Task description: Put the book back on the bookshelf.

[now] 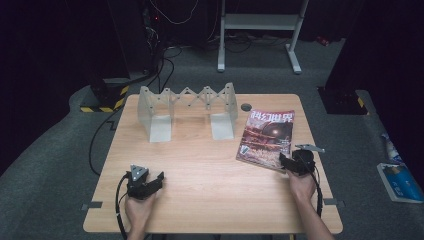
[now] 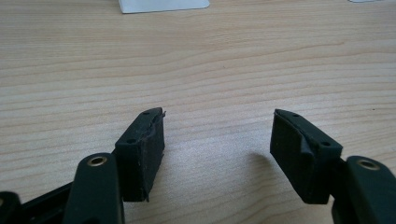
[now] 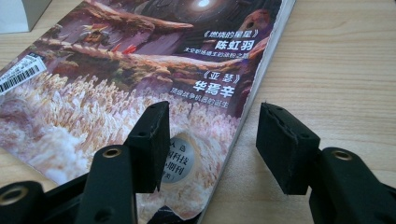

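Observation:
A magazine (image 1: 267, 137) with a red and dark illustrated cover lies flat on the right side of the wooden table (image 1: 215, 200). My right gripper (image 1: 286, 162) stands open at its near corner. In the right gripper view the magazine (image 3: 140, 70) reaches under the gripper (image 3: 212, 135): one jaw hangs over the cover, the other over bare wood, and the magazine's edge runs between them without touching either pad. At the table's near left my left gripper (image 1: 156, 181) is open, and in the left gripper view nothing but wood lies between the jaws of this gripper (image 2: 217, 140).
A grey folding rack (image 1: 187, 107) with two upright end plates stands at the back of the table. A small dark disc (image 1: 246, 106) lies beside it, just behind the magazine. A white metal frame (image 1: 260, 30) stands on the floor beyond the table.

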Motion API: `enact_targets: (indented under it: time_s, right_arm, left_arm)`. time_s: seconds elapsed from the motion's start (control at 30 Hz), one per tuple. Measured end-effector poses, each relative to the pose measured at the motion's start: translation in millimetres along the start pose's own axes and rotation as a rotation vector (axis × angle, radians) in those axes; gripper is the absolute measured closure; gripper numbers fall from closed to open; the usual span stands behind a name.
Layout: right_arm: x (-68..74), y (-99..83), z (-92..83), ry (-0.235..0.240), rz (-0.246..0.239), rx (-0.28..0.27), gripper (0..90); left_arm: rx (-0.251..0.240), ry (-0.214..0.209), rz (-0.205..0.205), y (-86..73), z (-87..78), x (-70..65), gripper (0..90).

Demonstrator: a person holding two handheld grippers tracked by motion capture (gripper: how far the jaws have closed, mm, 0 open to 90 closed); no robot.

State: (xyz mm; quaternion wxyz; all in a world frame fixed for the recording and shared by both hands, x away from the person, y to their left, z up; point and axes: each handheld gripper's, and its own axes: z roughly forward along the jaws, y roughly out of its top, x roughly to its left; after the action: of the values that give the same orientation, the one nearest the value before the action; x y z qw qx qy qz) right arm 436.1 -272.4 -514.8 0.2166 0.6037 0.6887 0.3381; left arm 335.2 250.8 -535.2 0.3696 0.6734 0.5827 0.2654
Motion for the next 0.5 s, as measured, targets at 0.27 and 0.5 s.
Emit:
enact_targets:
  time_s: [0.27, 0.5]
  right_arm:
    - [-4.0, -3.0, 3.6, 0.046, 0.022, -0.004, 43.9]
    - [-0.2, -6.7, 3.3, 0.058, -0.016, -0.019, 45.3]
  left_arm:
    - [0.0, 0.002, 0.002, 0.0, 0.2, -0.4, 35.2]
    - [0.001, 0.006, 0.006, -0.1, 0.2, -1.0, 35.2]
